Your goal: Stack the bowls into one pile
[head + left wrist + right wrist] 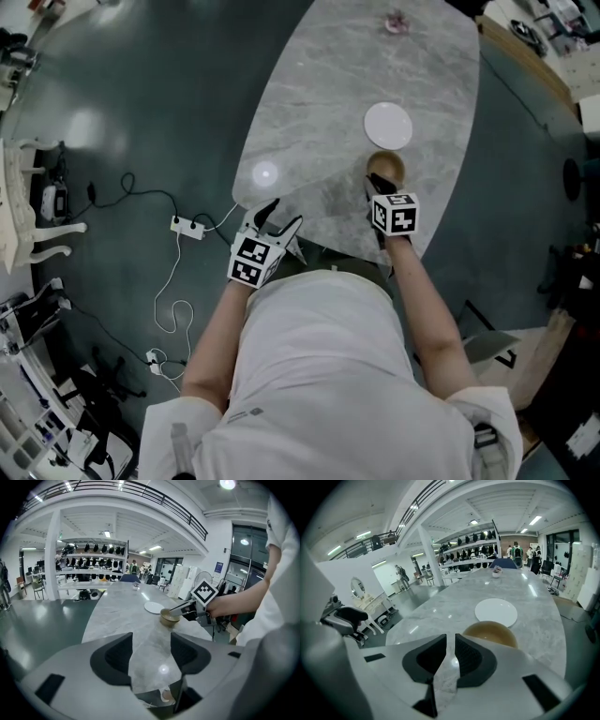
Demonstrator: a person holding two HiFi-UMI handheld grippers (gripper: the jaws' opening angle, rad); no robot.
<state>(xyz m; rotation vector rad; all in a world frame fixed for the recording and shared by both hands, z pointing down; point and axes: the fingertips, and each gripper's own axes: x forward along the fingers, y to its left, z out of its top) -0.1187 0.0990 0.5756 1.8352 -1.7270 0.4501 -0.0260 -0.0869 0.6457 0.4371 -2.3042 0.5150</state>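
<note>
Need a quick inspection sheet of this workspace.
Surface: grey marble oval table.
Job's things: tan round bowl beside white round dish, not stacked.
Clutter: small pinkish item at the far end.
Grippers: left gripper open, empty, at the near edge; right gripper by the tan bowl, fingers almost together, nothing between.
Cables: white power strip and white cable on the dark green floor.
Surroundings: white ornate furniture at left.

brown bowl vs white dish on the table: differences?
Colour: the brown bowl is tan, the white dish white. Shape: the brown bowl is deep-walled, the white dish looks flat and shallow. Place: the brown bowl sits nearer the person, the white dish just beyond it. Both are round, on the marble table.
</note>
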